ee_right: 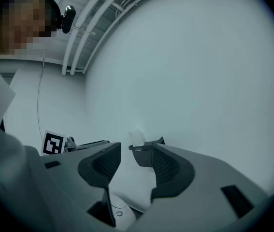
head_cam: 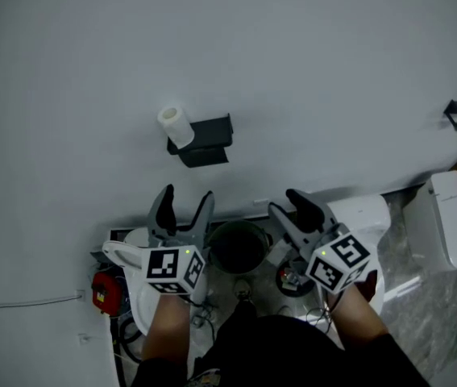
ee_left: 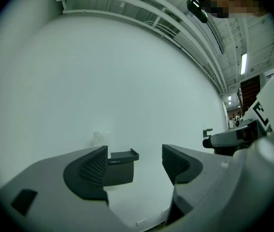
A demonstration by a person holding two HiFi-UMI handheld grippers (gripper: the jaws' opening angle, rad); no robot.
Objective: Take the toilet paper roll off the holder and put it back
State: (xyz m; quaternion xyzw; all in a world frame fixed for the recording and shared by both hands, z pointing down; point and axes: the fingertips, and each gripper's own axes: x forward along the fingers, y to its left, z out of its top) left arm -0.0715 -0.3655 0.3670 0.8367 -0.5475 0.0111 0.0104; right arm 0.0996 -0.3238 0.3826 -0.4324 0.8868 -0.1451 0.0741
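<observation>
Ahead of you, a black holder (head_cam: 204, 142) is fixed to the white wall (head_cam: 309, 63). A white toilet paper roll (head_cam: 176, 126) sits on its left end. Below, on the grey floor (head_cam: 454, 321), a dark round bin (head_cam: 238, 247) stands against the wall, and a white toilet (head_cam: 446, 220) stands far right.

Roll (head_cam: 175, 125) on holder (head_cam: 205, 141), left end

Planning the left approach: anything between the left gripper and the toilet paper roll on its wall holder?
Nothing visible. The left gripper, open and empty, sits below the white toilet paper roll on the black wall-mounted holder. Its own view shows only bare white wall between jaws and roll.
</observation>
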